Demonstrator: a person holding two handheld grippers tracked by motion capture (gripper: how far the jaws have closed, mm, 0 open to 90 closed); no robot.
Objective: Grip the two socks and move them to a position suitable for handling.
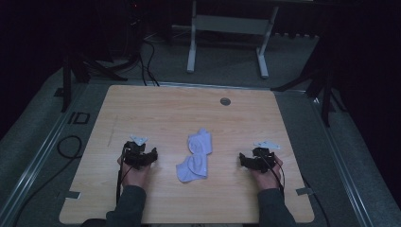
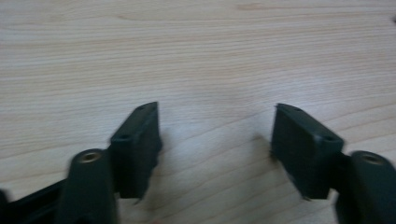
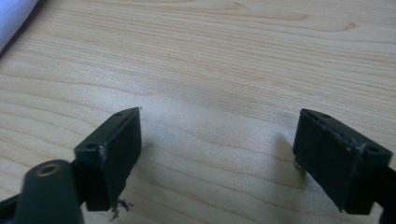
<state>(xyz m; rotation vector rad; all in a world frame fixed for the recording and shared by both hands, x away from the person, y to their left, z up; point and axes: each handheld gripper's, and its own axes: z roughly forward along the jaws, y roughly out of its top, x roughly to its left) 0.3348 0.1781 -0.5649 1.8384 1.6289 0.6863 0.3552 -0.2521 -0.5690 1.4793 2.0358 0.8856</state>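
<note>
Bare surface (image 1: 165,113) lies ahead of the left claw (image 1: 140,155) and right claw (image 1: 254,158); between them, white socks (image 1: 196,156) block passage.

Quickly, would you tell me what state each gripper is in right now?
Left gripper: open, holding nothing, bare table between its jaws.
Right gripper: open, holding nothing.

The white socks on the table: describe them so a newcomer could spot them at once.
On the light wooden table, look midway between the left gripper and the right gripper. The white socks lie there crumpled, overlapping, the only soft pale cloth on the bare wood.
</note>
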